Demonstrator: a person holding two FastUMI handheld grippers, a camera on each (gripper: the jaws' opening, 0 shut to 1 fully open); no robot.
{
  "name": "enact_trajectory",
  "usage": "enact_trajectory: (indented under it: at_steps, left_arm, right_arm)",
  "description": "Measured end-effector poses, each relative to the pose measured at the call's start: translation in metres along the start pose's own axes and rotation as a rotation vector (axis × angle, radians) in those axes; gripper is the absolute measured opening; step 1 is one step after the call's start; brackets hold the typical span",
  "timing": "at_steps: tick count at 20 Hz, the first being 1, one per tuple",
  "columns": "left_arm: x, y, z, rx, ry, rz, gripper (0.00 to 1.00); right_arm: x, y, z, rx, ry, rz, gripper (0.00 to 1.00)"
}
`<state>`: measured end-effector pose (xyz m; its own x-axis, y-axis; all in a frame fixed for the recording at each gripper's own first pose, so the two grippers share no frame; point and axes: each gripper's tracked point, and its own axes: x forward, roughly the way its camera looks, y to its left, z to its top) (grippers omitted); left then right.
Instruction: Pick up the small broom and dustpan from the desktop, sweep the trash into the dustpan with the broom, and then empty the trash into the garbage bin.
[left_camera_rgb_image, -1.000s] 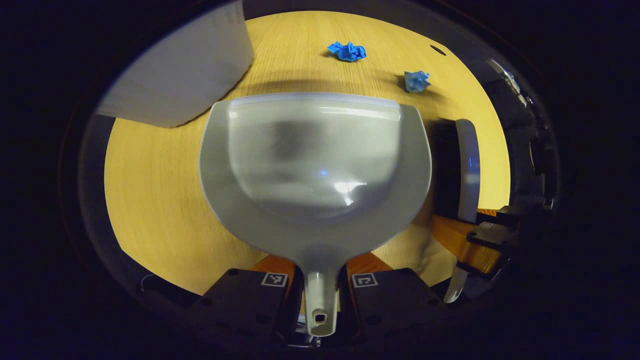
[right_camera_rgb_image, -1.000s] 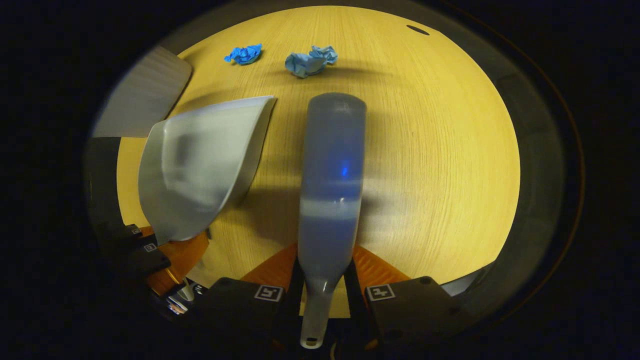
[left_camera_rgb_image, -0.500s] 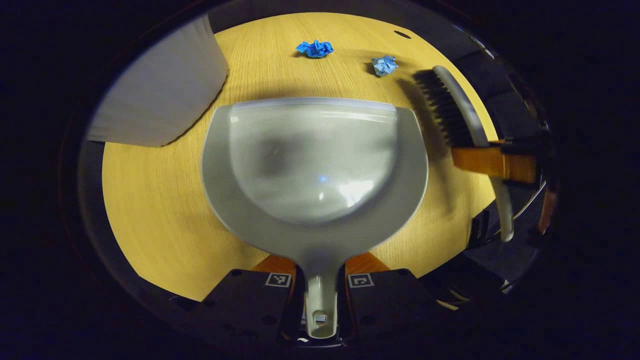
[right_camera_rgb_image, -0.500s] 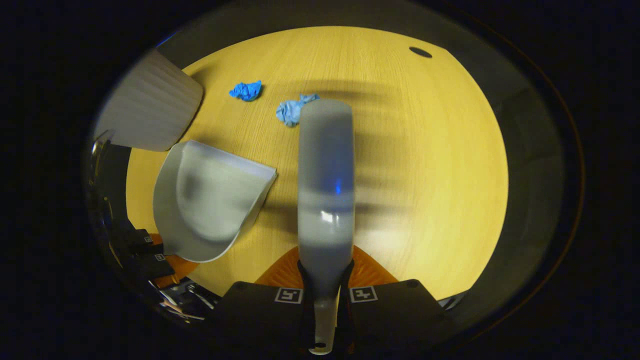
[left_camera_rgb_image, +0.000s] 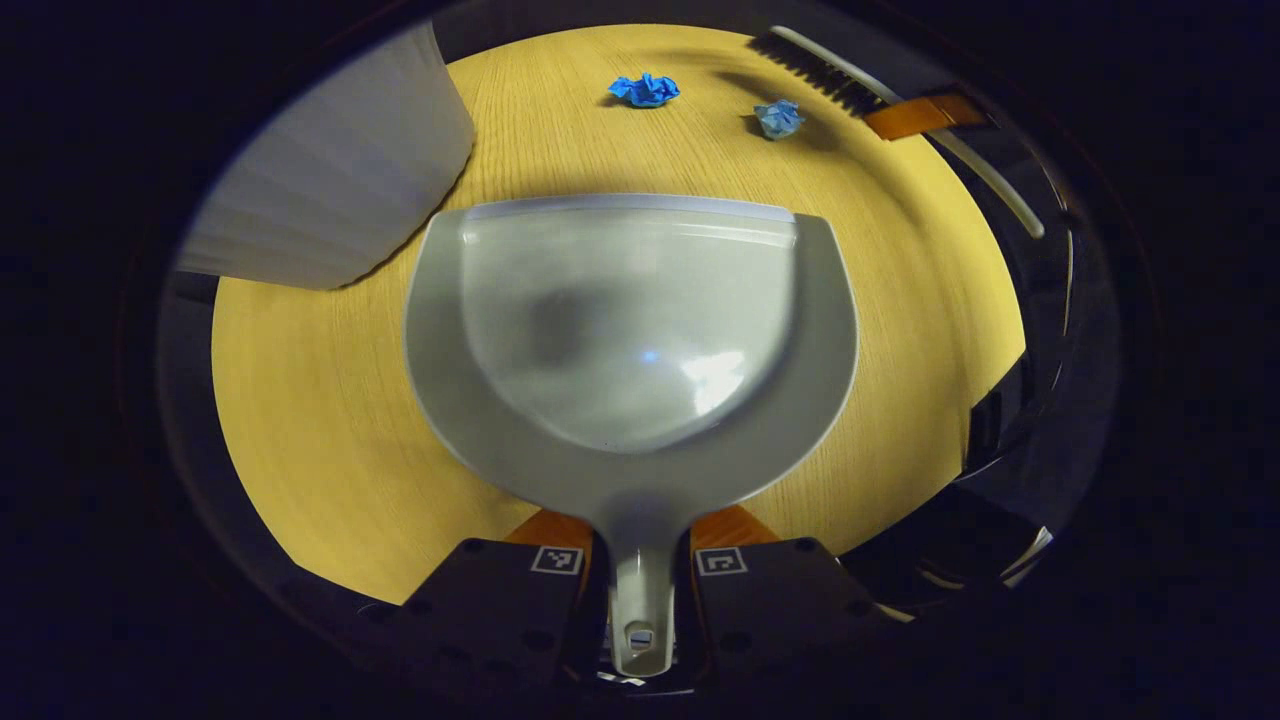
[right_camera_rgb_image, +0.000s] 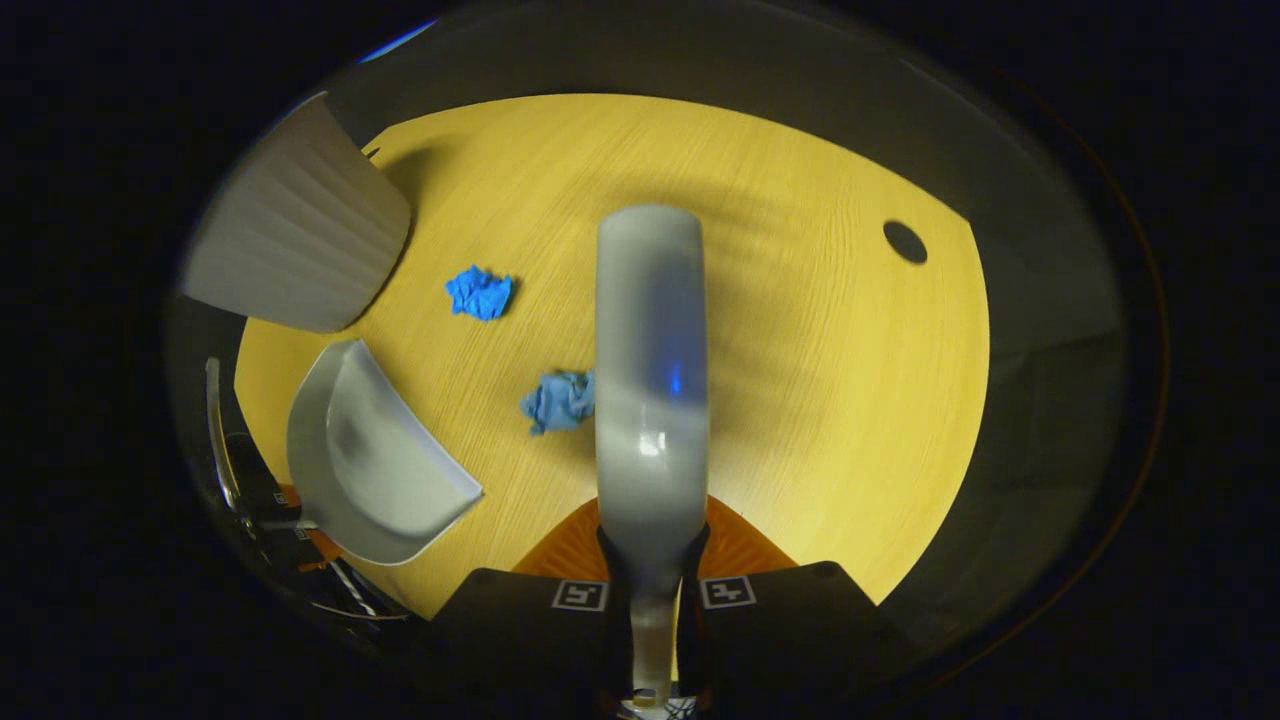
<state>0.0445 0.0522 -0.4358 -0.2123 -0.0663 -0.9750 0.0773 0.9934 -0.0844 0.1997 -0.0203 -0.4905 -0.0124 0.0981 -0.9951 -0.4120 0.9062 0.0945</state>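
**Dustpan and broom both in grip above the paper scraps**

While the left tool clenches the grey dustpan by its handle, the pan's straight front lip faces two crumpled blue scraps farther out on the wooden tabletop. Going left to right in the left gripper view: a pale ribbed garbage bin stands at the upper left, near the pan's left corner; the darker blue paper ball lies beyond the lip; the lighter blue paper ball lies to its right; just beside that one sit the dark bristles of the small broom, gripped farther along its handle by the right tool.

Left to right in the right gripper view: the garbage bin is at the upper left, the dustpan below it, the darker ball near the bin, and the lighter ball just beside the broom's grey back. The right tool is clamped on the broom's handle. A dark round hole marks the tabletop at the right.
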Motion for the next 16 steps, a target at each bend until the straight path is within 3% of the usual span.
enact_trajectory:
  at_steps: [3, 5, 8, 10, 12, 14, 16]
  left_arm:
    - [0.001, 0.006, 0.000, 0.016, 0.003, 0.003, 0.24]
    - [0.001, 0.009, 0.000, 0.033, 0.004, 0.005, 0.24]
    - [0.001, 0.015, 0.000, 0.075, 0.010, 0.015, 0.24]
    - [0.000, 0.019, 0.000, 0.102, 0.025, 0.025, 0.24]
    - [0.000, 0.020, 0.003, 0.126, 0.025, 0.027, 0.24]
    - [-0.002, 0.025, 0.002, 0.161, 0.035, 0.035, 0.24]
    - [-0.004, 0.027, 0.004, 0.182, 0.036, 0.040, 0.24]
  right_arm:
    - [0.017, -0.001, 0.046, -0.211, -0.002, -0.059, 0.18]
    - [0.038, 0.015, 0.059, -0.301, 0.007, -0.048, 0.18]
    - [0.067, 0.024, 0.049, -0.469, 0.083, -0.069, 0.18]
    - [0.059, 0.033, 0.052, -0.564, 0.090, -0.064, 0.18]
    - [0.052, 0.052, 0.032, -0.633, 0.159, 0.017, 0.18]
    - [0.050, 0.047, 0.024, -0.717, 0.227, 0.032, 0.18]
    - [0.044, 0.062, 0.026, -0.694, 0.248, 0.136, 0.19]
